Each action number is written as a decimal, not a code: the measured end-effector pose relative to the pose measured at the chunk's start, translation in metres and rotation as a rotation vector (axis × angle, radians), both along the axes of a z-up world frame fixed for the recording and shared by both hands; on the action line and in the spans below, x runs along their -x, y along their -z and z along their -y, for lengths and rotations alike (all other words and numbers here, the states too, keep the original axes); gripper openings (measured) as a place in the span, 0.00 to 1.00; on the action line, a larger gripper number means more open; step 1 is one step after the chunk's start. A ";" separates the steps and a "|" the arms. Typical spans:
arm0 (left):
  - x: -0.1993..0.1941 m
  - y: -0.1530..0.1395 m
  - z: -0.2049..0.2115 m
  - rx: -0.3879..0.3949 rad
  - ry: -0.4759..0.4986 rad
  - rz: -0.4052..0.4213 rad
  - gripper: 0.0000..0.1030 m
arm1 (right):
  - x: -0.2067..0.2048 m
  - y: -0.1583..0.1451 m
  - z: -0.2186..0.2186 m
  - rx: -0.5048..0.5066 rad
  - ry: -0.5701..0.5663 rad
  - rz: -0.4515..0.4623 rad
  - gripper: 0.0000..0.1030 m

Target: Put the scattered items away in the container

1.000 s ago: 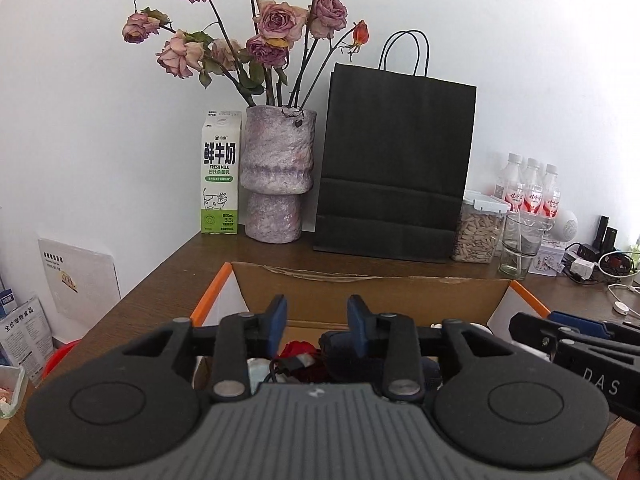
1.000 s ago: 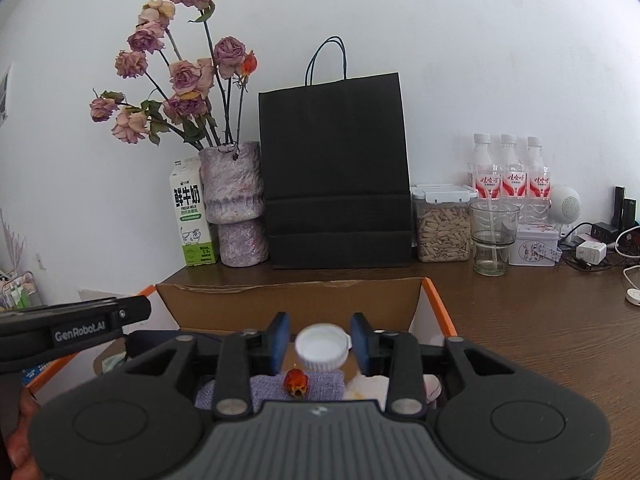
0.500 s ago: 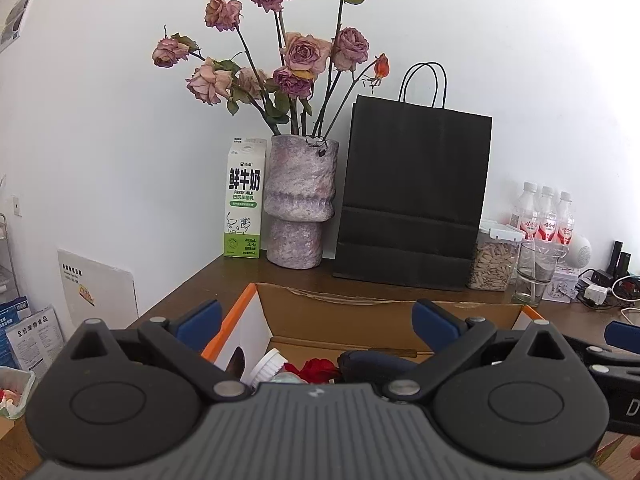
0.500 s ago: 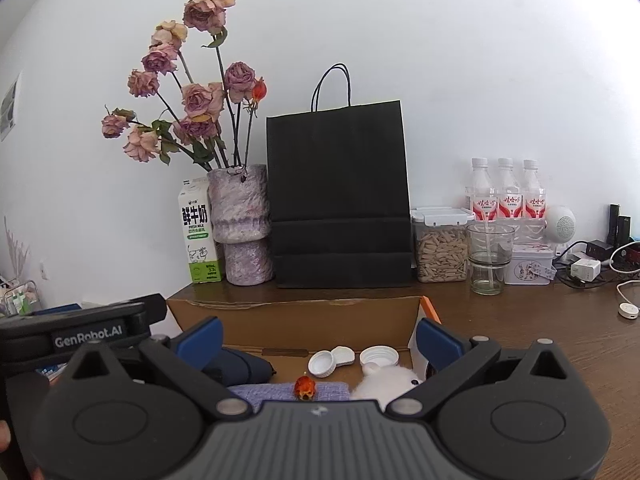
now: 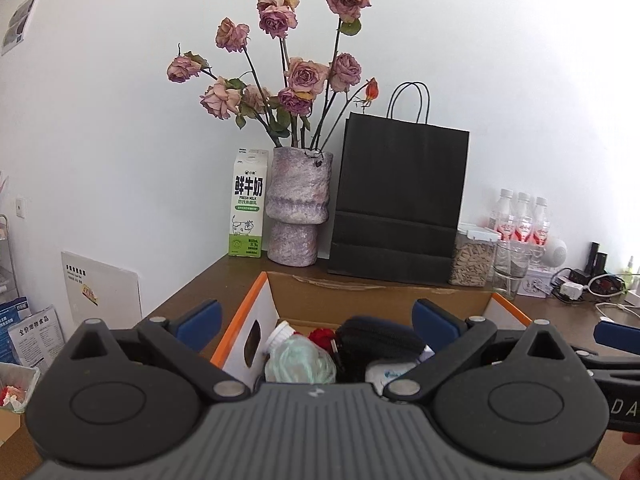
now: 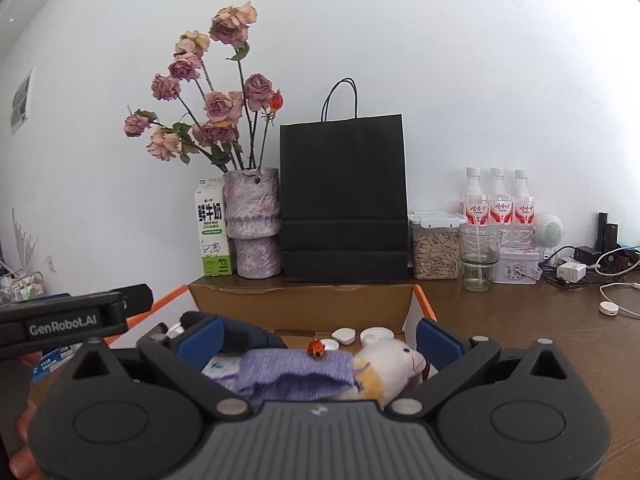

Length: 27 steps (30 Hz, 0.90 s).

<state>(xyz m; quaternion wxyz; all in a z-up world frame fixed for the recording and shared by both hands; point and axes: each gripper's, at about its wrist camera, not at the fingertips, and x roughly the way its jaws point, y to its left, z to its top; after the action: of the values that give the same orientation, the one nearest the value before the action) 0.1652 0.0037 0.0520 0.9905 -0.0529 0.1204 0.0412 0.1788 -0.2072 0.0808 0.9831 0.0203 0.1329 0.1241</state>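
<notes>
- Left wrist view: left gripper [image 5: 316, 316] jaws spread wide, nothing in them. The cardboard box [image 5: 380, 294] sits on the tabletop [image 5: 208, 284] just ahead, with a black pouch [image 5: 378, 344], a red thing and a pale green bundle inside.
- Right wrist view: right gripper [image 6: 318, 336] jaws released too, empty. Plush toy [image 6: 386, 364], purple cloth [image 6: 296, 372] and white lids [image 6: 376, 335] lie in the box.

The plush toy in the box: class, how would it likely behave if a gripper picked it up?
The plush toy looks soft and fuzzy, so it would probably squash between the pads and feel light. Its purple knit seems loose, so it may sag or snag. Unlikely to break or roll.
</notes>
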 end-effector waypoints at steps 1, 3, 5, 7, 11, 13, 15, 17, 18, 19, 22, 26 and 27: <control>0.011 0.001 0.001 -0.003 0.006 -0.006 1.00 | 0.011 0.001 0.001 0.009 -0.003 -0.003 1.00; 0.033 0.001 0.003 -0.019 0.024 -0.021 1.00 | 0.032 0.002 0.003 0.033 0.006 -0.037 1.00; 0.053 0.001 0.006 -0.034 0.032 -0.046 1.00 | 0.050 0.004 0.005 0.055 0.006 -0.099 1.00; 0.073 -0.001 0.007 -0.034 0.040 -0.055 1.00 | 0.069 0.004 0.009 0.061 -0.005 -0.136 1.00; 0.111 -0.002 0.009 -0.011 0.065 -0.089 1.00 | 0.113 0.000 0.017 0.045 -0.011 -0.156 1.00; 0.127 -0.002 0.012 -0.017 0.074 -0.102 1.00 | 0.132 -0.001 0.018 0.053 -0.008 -0.158 1.00; 0.142 0.000 0.013 -0.027 0.068 -0.110 1.00 | 0.146 -0.001 0.018 0.062 0.006 -0.165 1.00; 0.154 0.001 0.015 -0.035 0.063 -0.115 1.00 | 0.156 0.000 0.017 0.066 0.006 -0.182 1.00; 0.157 0.001 0.015 -0.041 0.062 -0.119 1.00 | 0.159 0.001 0.018 0.064 0.004 -0.192 1.00; 0.160 0.002 0.016 -0.049 0.062 -0.123 1.00 | 0.162 0.002 0.018 0.062 0.001 -0.199 1.00; 0.162 0.004 0.016 -0.063 0.054 -0.146 1.00 | 0.166 0.003 0.015 0.067 -0.008 -0.213 1.00; 0.157 0.006 0.014 -0.056 0.047 -0.169 1.00 | 0.165 0.004 0.013 0.075 -0.008 -0.223 1.00; 0.156 0.007 0.014 -0.055 0.047 -0.171 1.00 | 0.163 0.005 0.014 0.074 -0.008 -0.226 1.00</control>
<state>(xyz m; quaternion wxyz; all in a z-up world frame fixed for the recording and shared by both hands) 0.0093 -0.0104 0.0450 0.9783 -0.0189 0.2047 0.0258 0.0155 -0.2210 0.0761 0.9614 -0.0024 0.2476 0.1200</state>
